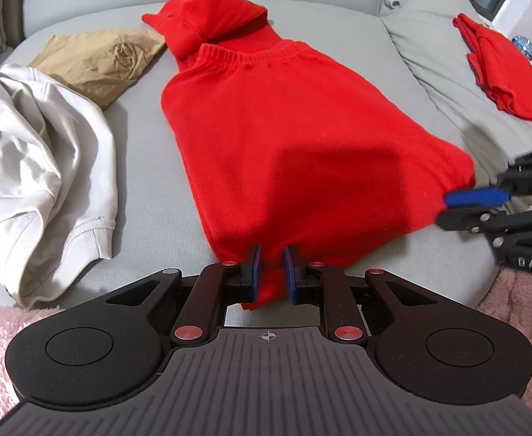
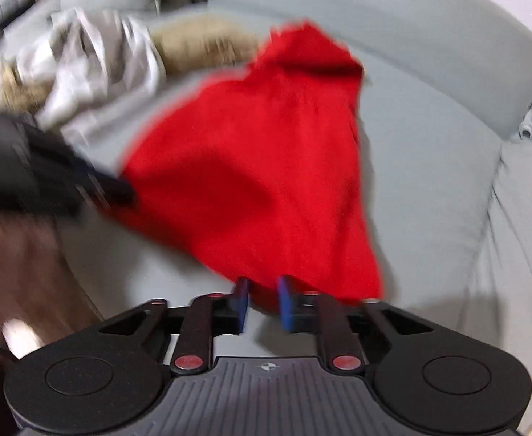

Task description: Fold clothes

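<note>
A red sweater (image 1: 284, 138) lies spread on the grey sofa (image 1: 138, 181), filling the centre of the left wrist view, its ribbed hem toward the top of the frame and a folded sleeve bunched above it. At the lower centre of that view the left gripper (image 1: 273, 272) stands with its blue pads a narrow gap apart and a fold of the sweater's near edge pinched between them. At the right edge the right gripper (image 1: 458, 205) meets the sweater's corner, one blue pad against the cloth. In the blurred right wrist view the same gripper's jaws are only slightly apart with red fabric between them at the lower centre; whether the pads actually press on it cannot be told. A crumpled white garment (image 1: 44, 145) sits at the left, a tan garment (image 1: 98, 61) at the upper left, and a folded red garment (image 1: 502, 69) at the upper right. Pink fluffy fabric (image 1: 520, 312) shows at the lower corners.
</note>
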`<state>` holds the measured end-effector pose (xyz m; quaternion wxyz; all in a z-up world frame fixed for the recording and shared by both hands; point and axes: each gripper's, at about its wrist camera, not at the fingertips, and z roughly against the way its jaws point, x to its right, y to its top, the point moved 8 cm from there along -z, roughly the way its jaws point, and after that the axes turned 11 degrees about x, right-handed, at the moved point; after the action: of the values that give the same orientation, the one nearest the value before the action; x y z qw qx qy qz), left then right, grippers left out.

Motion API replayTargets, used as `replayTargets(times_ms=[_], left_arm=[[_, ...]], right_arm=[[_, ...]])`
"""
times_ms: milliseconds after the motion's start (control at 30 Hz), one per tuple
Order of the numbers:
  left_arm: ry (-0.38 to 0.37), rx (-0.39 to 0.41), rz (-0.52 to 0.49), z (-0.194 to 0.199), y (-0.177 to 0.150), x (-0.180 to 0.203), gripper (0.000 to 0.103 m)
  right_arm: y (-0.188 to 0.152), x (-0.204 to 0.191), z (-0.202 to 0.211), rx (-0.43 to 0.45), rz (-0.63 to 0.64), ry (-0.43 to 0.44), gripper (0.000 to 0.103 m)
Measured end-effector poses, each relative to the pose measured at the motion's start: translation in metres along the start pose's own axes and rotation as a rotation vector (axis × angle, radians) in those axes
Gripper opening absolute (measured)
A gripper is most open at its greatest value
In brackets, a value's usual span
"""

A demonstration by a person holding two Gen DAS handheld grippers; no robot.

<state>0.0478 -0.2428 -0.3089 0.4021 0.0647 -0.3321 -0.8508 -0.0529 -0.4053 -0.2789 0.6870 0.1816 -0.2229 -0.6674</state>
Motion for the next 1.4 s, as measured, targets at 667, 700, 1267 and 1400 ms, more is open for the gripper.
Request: replayTargets(times_ms=[667, 700, 1267, 1400], left_arm=[[0.081, -0.143, 0.358, 0.066, -0.021, -0.046, 0.048], [0.079, -0.143, 0.417, 0.068, -0.020, -0.049, 0.052], [-0.035, -0.203, 0.832, 0.007, -0.012, -0.063, 0.061], [-0.062, -0.198, 0.858, 0.002, -0.012, -0.064, 0.064]], right_arm=[[-0.006, 0.053, 0.053, 0.100, -0.651, 0.095, 0.050], [-0.006, 0.052, 0.053, 0.098, -0.679, 0.108, 0.053], [-0.028, 0.053, 0.023, 0.066, -1.138, 0.308, 0.075], [-0.029, 0.055, 0.011, 0.077, -1.168, 0.303, 0.075]])
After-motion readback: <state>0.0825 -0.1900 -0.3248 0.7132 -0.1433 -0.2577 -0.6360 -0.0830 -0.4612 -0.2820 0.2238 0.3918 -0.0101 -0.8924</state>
